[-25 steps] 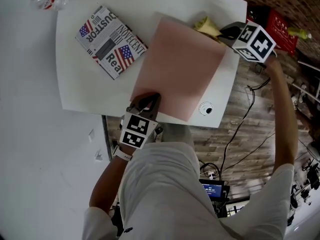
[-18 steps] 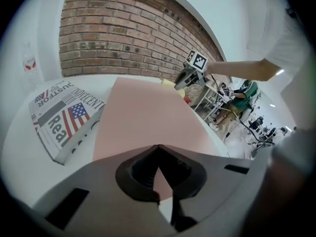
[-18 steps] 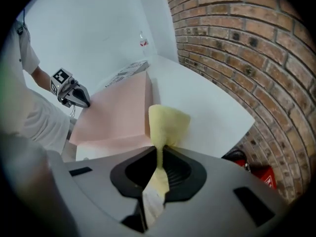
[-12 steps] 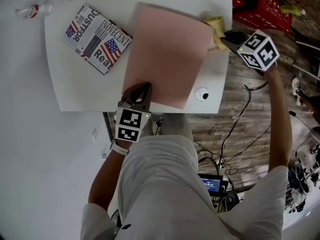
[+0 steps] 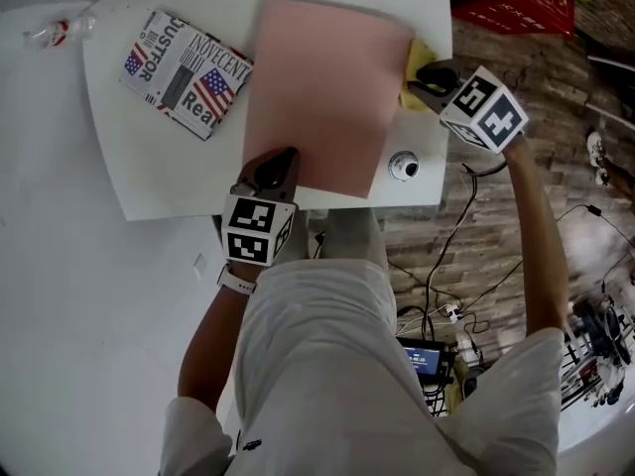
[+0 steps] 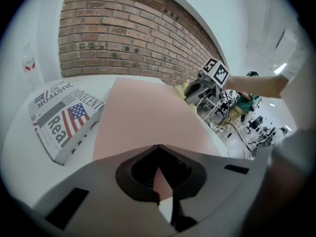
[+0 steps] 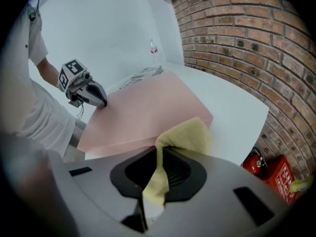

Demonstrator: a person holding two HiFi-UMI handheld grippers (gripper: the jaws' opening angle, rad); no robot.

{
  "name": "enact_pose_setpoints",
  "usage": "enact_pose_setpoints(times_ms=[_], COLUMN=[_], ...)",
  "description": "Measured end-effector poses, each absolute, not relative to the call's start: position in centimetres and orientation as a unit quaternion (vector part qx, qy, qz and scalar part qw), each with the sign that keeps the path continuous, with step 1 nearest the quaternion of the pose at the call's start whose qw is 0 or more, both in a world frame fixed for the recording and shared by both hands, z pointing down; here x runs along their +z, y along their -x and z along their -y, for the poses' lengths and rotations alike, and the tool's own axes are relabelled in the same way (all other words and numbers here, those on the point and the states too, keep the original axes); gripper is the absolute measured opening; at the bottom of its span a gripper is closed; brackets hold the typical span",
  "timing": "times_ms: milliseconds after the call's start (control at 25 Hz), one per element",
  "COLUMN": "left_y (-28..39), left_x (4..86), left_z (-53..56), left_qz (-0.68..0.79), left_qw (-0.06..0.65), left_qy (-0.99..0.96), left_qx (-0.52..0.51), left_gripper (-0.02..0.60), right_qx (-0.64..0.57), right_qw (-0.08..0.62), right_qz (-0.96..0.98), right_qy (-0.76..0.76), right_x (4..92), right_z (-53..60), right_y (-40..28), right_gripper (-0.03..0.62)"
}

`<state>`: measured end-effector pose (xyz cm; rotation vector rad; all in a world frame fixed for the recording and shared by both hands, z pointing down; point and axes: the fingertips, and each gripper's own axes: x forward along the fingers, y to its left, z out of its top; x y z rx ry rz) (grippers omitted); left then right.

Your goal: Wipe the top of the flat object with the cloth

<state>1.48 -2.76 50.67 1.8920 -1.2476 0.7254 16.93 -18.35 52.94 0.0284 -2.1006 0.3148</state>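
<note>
Left tool (image 5: 276, 163) clamped near edge of board (image 5: 317, 87), steadying it on bench (image 5: 149, 172). Right tool (image 5: 419, 85) pinched cloth (image 7: 186, 135). Cloth bunched just ahead of jaws, touching board edge. Wiping looked barely begun; nearly whole top left.

One pink board (image 5: 322, 92), one yellow cloth (image 5: 418, 59), one printed box (image 5: 187, 73), one bottle (image 5: 58, 34) — all on one table (image 5: 149, 172).
</note>
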Motion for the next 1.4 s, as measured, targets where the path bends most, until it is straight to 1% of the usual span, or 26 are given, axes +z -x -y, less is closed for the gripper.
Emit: enact_pose_setpoints(times_ms=[520,960,1240,1400], left_y=[-1.4,-1.6,-1.7,-1.8], left_x=[50.8,50.6,50.5,50.6], left_z=[2.6,2.7,2.7,2.3], left_qz=[0.452,0.446,0.445,0.437], left_qw=[0.409,0.402,0.400,0.413], left_qy=[-0.750,-0.759,-0.763,-0.764], left_qx=[0.258,0.253,0.245,0.234], left_gripper=[0.018,0.018,0.018,0.018], right_qx=[0.174,0.207,0.234,0.287], right_qw=[0.461,0.445,0.434,0.427], right_qz=[0.870,0.867,0.858,0.829], right_qy=[-0.034,-0.086,-0.145,-0.221], right_x=[53.4,53.1,52.9,53.6], right_z=[8.6,1.9,-1.9,-4.0], right_y=[-16.7,-16.6,-16.8,-16.8], right_gripper=[0.046,0.046,0.046,0.046])
